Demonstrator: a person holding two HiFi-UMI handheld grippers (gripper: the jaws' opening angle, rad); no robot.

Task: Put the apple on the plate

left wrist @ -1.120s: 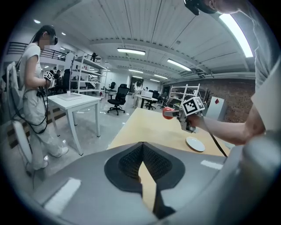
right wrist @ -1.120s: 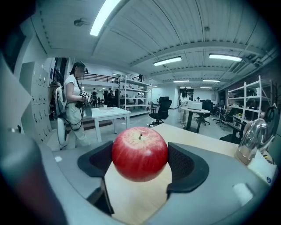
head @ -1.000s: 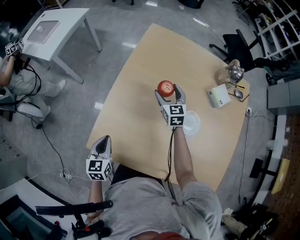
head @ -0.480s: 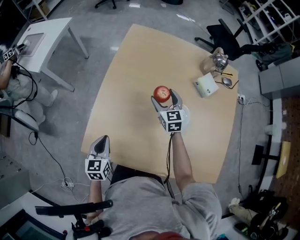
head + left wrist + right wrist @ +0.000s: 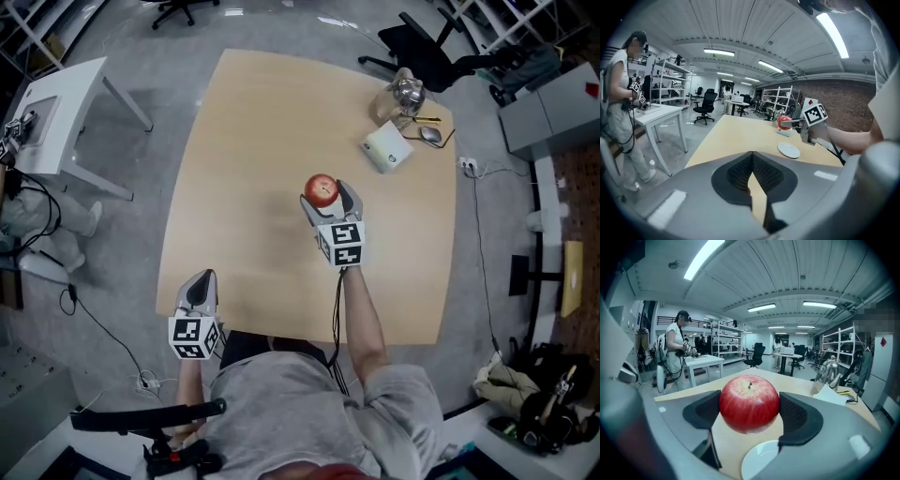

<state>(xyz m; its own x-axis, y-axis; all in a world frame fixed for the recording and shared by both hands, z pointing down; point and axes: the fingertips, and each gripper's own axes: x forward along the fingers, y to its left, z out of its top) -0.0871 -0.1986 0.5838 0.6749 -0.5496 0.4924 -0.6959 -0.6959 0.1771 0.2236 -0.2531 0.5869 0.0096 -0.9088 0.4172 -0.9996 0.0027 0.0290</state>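
My right gripper [image 5: 324,195] is shut on a red apple [image 5: 322,189] and holds it in the air over the middle of the wooden table [image 5: 244,141]. In the right gripper view the apple [image 5: 749,403] fills the gap between both pads, and a small white plate [image 5: 759,463] lies on the table just below and nearer. The left gripper view shows the plate [image 5: 789,150] under the raised apple [image 5: 784,122]. In the head view the plate is hidden under the right gripper. My left gripper [image 5: 202,285] rests shut at the table's near edge.
At the table's far right corner stand a glass-and-metal jug [image 5: 403,94], a white box [image 5: 386,150] and a pair of glasses [image 5: 433,134]. A black office chair [image 5: 422,52] is behind them. A white side table [image 5: 56,103] and a person [image 5: 19,202] are at the left.
The right gripper has kept the apple and shifted over the plate, which showed beside the marker cube before and is now covered in the head view. The left gripper has not moved.
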